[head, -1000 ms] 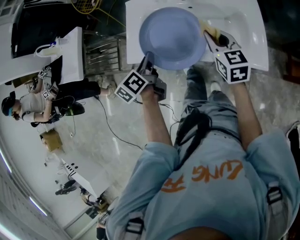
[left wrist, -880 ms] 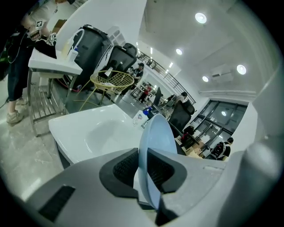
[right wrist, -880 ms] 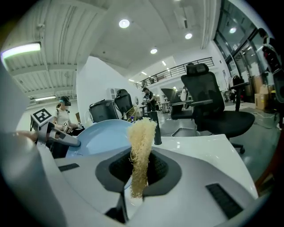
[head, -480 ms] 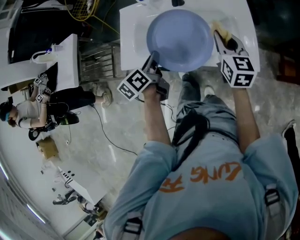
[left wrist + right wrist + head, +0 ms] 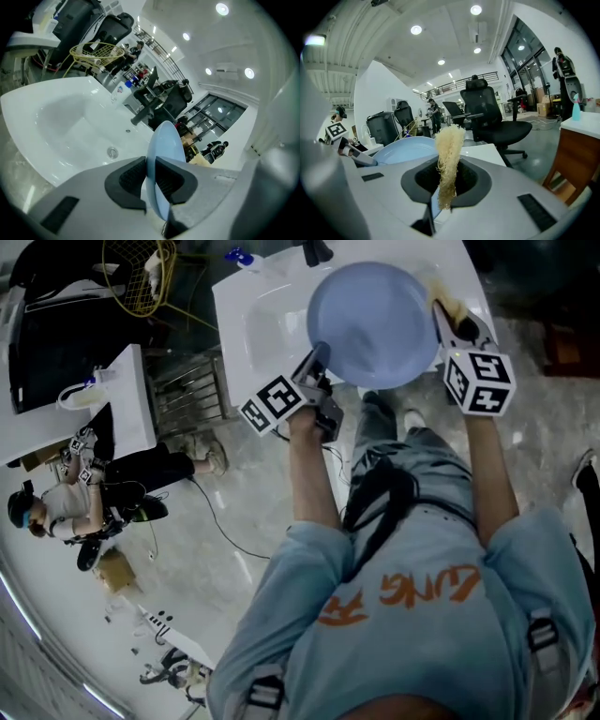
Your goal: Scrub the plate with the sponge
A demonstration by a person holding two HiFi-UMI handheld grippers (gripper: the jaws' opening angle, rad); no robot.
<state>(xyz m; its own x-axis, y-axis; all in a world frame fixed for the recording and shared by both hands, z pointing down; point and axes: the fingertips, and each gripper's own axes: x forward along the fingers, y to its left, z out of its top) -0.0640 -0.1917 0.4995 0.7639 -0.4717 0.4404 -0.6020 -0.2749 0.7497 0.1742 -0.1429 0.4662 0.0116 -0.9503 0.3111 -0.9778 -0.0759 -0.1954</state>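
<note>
A pale blue plate is held over the white sink. My left gripper is shut on the plate's near left rim; in the left gripper view the plate stands edge-on, pinched between the dark pads. My right gripper sits at the plate's right edge, shut on a yellowish fibrous sponge. In the right gripper view the sponge sticks up from the jaws, with the plate just to its left.
The sink's black tap and drain show in the left gripper view. A metal rack stands left of the sink. A second white sink unit and a seated person are at the far left. A cable runs over the floor.
The plate and both grippers have drifted right and slightly down in the head view as the head turned. The sponge has stayed at the plate's right edge. Both grips are unchanged.
</note>
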